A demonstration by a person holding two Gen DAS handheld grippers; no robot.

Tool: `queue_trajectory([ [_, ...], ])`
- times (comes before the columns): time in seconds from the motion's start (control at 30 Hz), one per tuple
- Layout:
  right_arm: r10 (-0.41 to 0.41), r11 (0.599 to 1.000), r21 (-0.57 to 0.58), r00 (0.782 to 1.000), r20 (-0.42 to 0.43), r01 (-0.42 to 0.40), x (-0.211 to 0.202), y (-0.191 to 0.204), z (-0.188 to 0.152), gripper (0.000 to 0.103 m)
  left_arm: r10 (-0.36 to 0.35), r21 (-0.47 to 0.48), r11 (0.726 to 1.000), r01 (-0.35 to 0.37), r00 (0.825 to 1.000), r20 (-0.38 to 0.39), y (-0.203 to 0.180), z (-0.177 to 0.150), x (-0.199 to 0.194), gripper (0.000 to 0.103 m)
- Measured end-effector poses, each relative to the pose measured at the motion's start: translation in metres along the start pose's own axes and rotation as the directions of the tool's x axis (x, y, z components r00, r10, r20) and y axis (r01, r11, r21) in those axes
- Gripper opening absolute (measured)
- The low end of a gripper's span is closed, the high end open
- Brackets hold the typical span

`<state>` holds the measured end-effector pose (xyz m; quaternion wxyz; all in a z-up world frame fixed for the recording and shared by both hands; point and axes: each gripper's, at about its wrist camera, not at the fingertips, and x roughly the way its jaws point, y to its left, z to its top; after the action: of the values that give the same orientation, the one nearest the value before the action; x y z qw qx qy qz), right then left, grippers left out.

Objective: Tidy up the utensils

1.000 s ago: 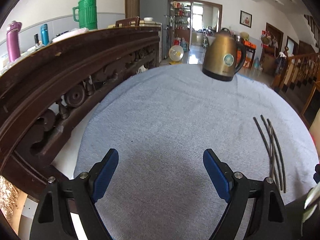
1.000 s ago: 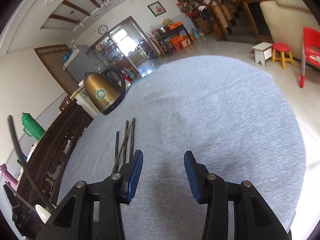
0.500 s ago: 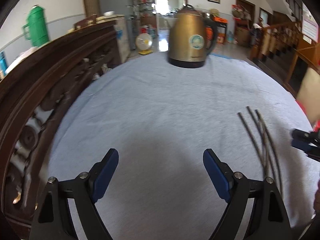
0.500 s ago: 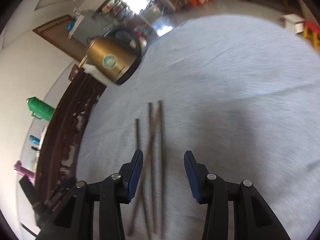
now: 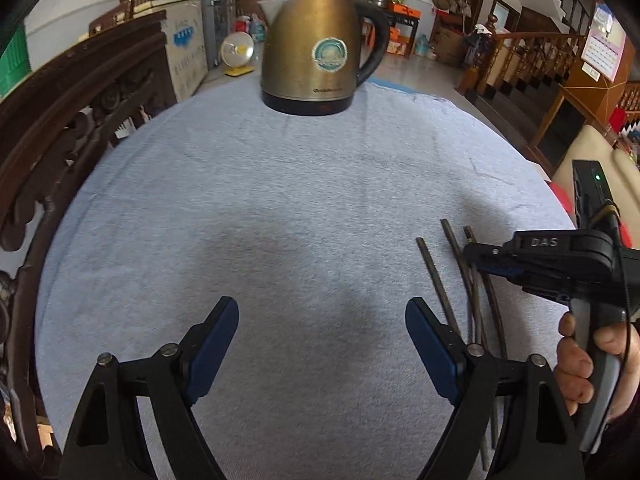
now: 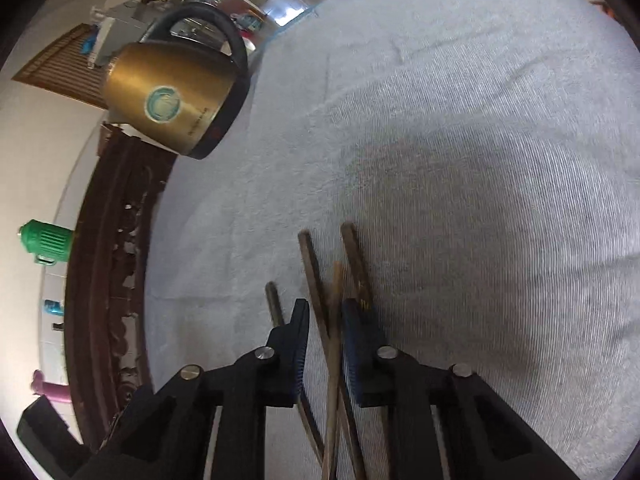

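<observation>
Since the earlier frames both grippers have swung toward the brass-coloured electric kettle (image 5: 320, 44), which now looms larger at the top of the left wrist view. The right gripper (image 6: 325, 344) has come down over the four dark thin chopsticks (image 6: 316, 280); its jaws are closing with two or three sticks between the blue pads (image 6: 356, 344), though whether the pads press them yet is hard to tell. Lower ends of the sticks are hidden under the gripper body. The left gripper (image 5: 322, 344) hangs spread wide and closing slightly over bare cloth, holding nothing. At the right edge a hand (image 5: 580, 364), cut off, grips the right tool's handle. Everything rests on a pale grey-blue tablecloth (image 5: 280, 200); a carved dark wooden rail (image 5: 68, 120) curves along the left.
</observation>
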<state>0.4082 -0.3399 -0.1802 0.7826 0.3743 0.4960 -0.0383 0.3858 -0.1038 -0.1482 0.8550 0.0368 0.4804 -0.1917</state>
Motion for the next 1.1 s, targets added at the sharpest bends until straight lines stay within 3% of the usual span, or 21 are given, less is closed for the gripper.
queue_trajectory([
  [0.07, 0.002, 1.0, -0.013, 1.0, -0.008, -0.002, 0.003, 0.004, 0.002, 0.006, -0.024, 0.011, 1.0, 0.024, 0.999, -0.024, -0.005, 0.006, 0.007, 0.062],
  [0.1, 0.012, 1.0, -0.019, 1.0, -0.009, -0.012, 0.002, 0.004, 0.001, 0.006, -0.042, 0.011, 0.999, 0.042, 0.998, -0.043, -0.006, 0.009, 0.011, 0.06],
  [0.17, 0.02, 0.999, -0.026, 0.999, 0.025, -0.019, -0.005, 0.0, -0.001, 0.007, -0.083, 0.001, 0.997, 0.083, 0.994, -0.073, -0.014, 0.017, 0.022, 0.06],
  [0.27, 0.112, 0.994, -0.022, 0.991, 0.074, -0.111, -0.02, -0.014, -0.007, 0.007, -0.149, 0.013, 0.988, 0.151, 0.982, -0.119, -0.032, 0.027, 0.039, 0.06],
  [0.37, 0.191, 0.982, -0.028, 0.976, 0.105, -0.189, -0.034, -0.03, -0.013, 0.007, -0.171, -0.003, 0.985, 0.173, 0.97, -0.171, -0.047, 0.033, 0.062, 0.06],
  [0.5, 0.239, 0.971, -0.032, 0.957, 0.163, -0.237, -0.057, -0.052, -0.022, 0.007, -0.19, -0.046, 0.982, 0.185, 0.955, -0.228, -0.061, 0.038, 0.09, 0.06],
  [0.53, 0.244, 0.97, -0.03, 0.955, 0.17, -0.243, -0.061, -0.057, -0.024, 0.007, -0.181, -0.032, 0.984, 0.178, 0.964, -0.197, -0.066, 0.039, 0.09, 0.06],
  [0.6, 0.258, 0.966, -0.025, 0.949, 0.181, -0.257, -0.067, -0.065, -0.028, 0.007, -0.189, -0.012, 0.982, 0.191, 0.961, -0.202, -0.073, 0.04, 0.094, 0.059],
  [0.7, 0.272, 0.962, -0.023, 0.943, 0.191, -0.273, -0.072, -0.07, -0.033, 0.007, -0.131, 0.052, 0.988, 0.142, 0.976, -0.176, -0.085, 0.038, 0.095, 0.028],
  [0.73, 0.278, 0.96, -0.023, 0.941, 0.194, -0.279, -0.073, -0.068, -0.035, 0.007, -0.115, 0.083, 0.988, 0.131, 0.978, -0.174, -0.09, 0.036, 0.095, 0.012],
  [0.77, 0.282, 0.959, -0.026, 0.938, 0.201, -0.282, -0.075, -0.066, -0.036, 0.007, -0.1, 0.103, 0.988, 0.118, 0.98, -0.172, -0.092, 0.035, 0.095, 0.009],
  [0.87, 0.283, 0.959, -0.047, 0.933, 0.22, -0.28, -0.081, -0.06, -0.041, 0.007, -0.082, 0.104, 0.989, 0.1, 0.983, -0.166, -0.09, 0.032, 0.092, 0.008],
  [1.1, 0.29, 0.957, -0.117, 0.9, 0.325, -0.266, -0.127, -0.049, -0.048, 0.007, -0.075, 0.06, 0.995, 0.075, 0.997, -0.008, -0.063, 0.033, 0.034, 0.005],
])
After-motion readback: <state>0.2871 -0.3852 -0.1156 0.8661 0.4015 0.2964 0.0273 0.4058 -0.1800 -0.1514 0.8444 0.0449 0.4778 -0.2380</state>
